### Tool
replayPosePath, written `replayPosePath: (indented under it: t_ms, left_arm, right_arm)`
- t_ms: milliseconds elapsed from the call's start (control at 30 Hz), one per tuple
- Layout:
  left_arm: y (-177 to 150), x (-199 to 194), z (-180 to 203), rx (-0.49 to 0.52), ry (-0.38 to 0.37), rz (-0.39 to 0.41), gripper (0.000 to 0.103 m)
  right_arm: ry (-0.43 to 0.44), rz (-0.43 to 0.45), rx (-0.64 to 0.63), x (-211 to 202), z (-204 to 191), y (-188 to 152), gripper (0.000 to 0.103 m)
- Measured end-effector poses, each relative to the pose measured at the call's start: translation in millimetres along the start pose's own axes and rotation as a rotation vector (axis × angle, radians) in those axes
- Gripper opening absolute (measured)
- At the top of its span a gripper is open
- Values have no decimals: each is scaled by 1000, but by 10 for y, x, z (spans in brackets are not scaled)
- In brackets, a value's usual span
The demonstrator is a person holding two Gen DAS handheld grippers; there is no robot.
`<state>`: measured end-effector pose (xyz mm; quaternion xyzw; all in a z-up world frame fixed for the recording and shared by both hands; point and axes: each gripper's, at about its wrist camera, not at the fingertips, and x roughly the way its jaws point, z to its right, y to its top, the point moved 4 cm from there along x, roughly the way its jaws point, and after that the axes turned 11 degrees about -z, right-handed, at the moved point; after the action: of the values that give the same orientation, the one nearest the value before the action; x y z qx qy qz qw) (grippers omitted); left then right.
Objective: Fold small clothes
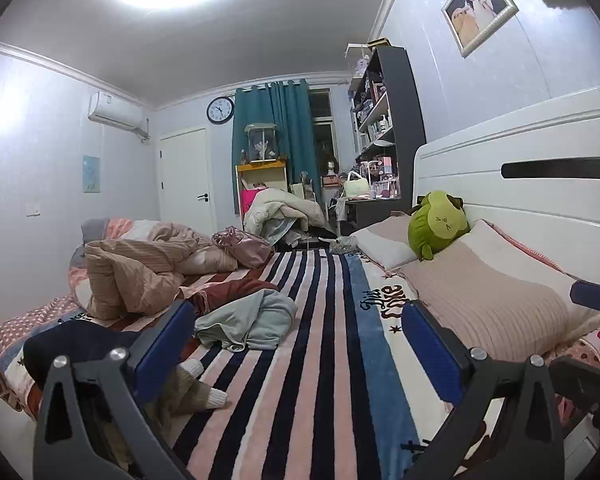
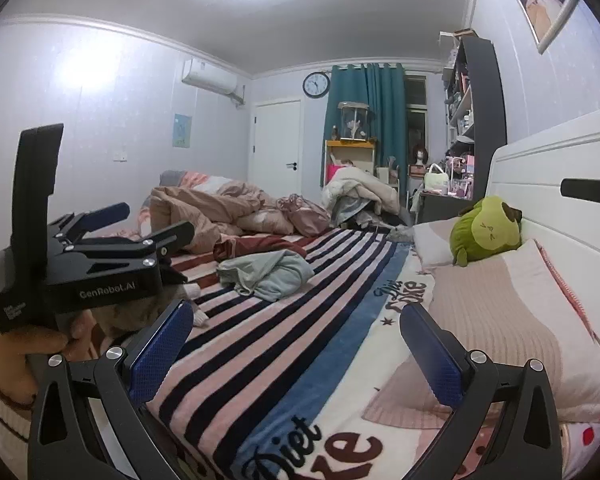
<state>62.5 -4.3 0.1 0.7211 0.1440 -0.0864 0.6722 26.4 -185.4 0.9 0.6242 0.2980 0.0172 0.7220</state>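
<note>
Clothes point(image 1: 246, 322) lie crumpled on striped blanket point(image 1: 320, 360), ahead and left of both claws, untouched; left gripper point(image 1: 296, 340) and right gripper point(image 2: 296, 344) both spread wide, holding nothing.

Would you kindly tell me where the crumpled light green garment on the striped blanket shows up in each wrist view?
Left wrist: light green garment lies left of centre, just beyond the left finger's tip.
Right wrist: light green garment lies left of centre, at mid-height.
Shared landmark: the green plush toy against the headboard.
</note>
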Motion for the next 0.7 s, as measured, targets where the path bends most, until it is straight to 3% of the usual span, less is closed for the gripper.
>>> replayPosePath:
  t_ms: [700]
  left_arm:
    - [-66,-53,7,-19,-13,-15,102]
  right_arm:
    - [3,16,12,-91,-43,-14,103]
